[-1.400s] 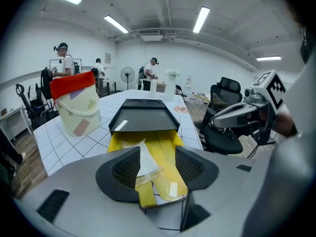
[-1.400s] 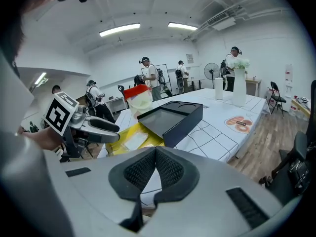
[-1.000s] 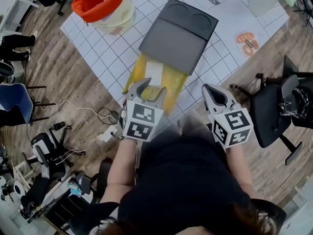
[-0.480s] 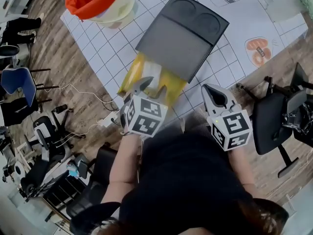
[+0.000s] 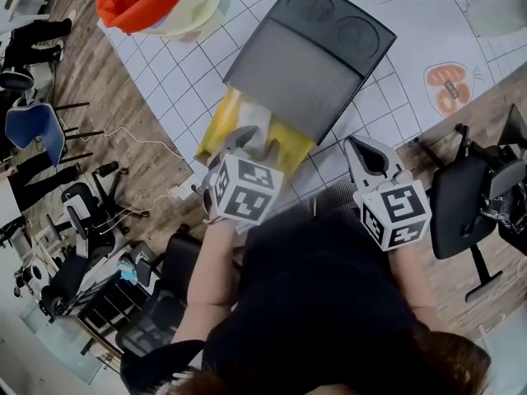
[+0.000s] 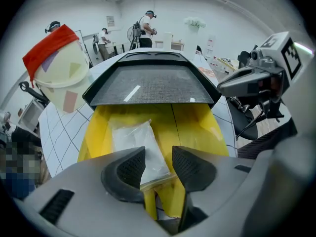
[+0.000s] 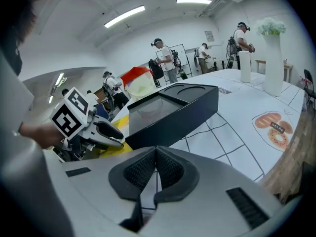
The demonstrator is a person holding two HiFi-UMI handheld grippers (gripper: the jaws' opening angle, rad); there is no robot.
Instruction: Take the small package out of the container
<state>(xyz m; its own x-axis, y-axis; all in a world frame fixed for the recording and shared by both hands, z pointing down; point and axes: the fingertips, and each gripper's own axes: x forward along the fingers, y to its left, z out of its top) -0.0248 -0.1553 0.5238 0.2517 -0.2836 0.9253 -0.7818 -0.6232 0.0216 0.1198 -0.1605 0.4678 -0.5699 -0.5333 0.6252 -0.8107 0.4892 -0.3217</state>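
Moved: left gripper (image 6: pixel 158 166) came forward over yellow container (image 6: pixel 200 125).
Left jaws: closing round small package (image 6: pixel 133 139) at its near edge (not pinching yet).
Package: in container; likely light, limp, slippery.
Right gripper (image 7: pixel 155 169): clenched, empty.

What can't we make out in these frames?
Far end of the yellow container: under the black lid, in the head and left gripper views.
Near edge of the package: behind the left claw, whose jaws are closing with the package end between them; pad contact unclear.
Package contents: too blurred, left gripper view.
Bucket top: cut off by the head view's upper edge.
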